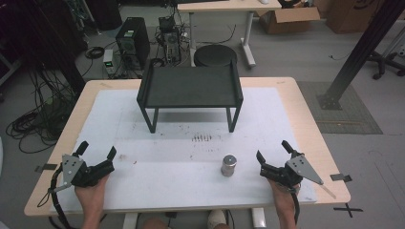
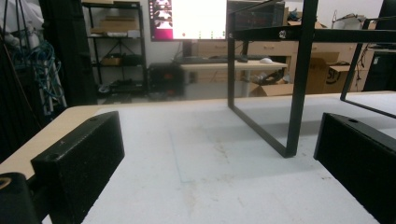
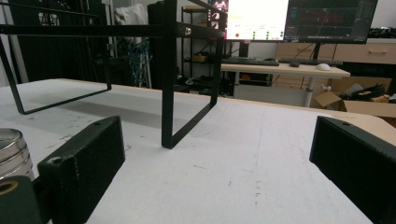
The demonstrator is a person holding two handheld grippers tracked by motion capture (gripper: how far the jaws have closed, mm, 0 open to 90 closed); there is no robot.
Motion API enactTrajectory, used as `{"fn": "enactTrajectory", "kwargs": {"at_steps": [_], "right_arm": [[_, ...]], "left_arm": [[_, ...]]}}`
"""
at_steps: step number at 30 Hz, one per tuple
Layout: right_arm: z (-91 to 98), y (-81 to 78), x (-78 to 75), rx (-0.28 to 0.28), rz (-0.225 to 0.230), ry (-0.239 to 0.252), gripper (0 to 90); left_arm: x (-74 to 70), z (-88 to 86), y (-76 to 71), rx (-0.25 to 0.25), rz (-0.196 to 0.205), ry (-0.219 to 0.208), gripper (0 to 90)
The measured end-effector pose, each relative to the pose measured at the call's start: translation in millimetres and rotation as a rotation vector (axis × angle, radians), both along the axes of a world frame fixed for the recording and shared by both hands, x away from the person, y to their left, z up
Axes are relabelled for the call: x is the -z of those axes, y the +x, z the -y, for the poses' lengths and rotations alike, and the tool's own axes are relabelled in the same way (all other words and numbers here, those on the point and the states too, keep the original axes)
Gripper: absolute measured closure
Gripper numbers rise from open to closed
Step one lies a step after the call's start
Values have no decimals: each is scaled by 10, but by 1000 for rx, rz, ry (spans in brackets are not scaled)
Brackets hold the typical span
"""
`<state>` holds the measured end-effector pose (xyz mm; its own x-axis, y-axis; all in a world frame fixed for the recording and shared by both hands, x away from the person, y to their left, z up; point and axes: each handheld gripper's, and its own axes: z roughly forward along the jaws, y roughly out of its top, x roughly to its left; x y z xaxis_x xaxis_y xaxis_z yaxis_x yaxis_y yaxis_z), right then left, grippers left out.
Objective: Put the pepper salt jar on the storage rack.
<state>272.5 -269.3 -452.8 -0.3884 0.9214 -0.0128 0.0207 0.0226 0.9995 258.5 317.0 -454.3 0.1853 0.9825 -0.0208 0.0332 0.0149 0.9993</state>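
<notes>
A small metal cylinder (image 1: 229,165) stands upright on the white mat (image 1: 181,143), toward the front right; its ribbed side (image 3: 11,154) peeks in at the left edge of the right gripper view. A black raised shelf (image 1: 190,88) on thin legs stands at the back centre of the table. My left gripper (image 1: 98,151) rests at the front left, open, nothing between its jaws. My right gripper (image 1: 272,150) rests at the front right, just right of the cylinder, open and empty too. In both gripper views the jaws stand wide apart over bare mat.
The shelf's legs (image 2: 299,79) (image 3: 169,79) rise ahead of both grippers. Beyond the table's far edge are a round black stool (image 1: 215,56), computer towers (image 1: 132,40), cables, a desk and cardboard boxes. A black post (image 1: 363,45) slants at the right.
</notes>
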Motion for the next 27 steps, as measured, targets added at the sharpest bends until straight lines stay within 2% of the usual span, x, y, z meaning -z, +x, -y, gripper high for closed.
{"fn": "enactTrajectory", "kwargs": {"at_steps": [6, 16, 27], "right_arm": [[14, -11, 5, -1, 12, 13, 21], [14, -9, 4, -2, 8, 13, 6], [20, -20, 7, -20, 25, 13, 0]], "left_arm": [[-1, 1, 1, 0, -2, 1, 19], [0, -2, 0, -1, -1, -3, 10], [-1, 0, 2, -1, -2, 0, 5]]}}
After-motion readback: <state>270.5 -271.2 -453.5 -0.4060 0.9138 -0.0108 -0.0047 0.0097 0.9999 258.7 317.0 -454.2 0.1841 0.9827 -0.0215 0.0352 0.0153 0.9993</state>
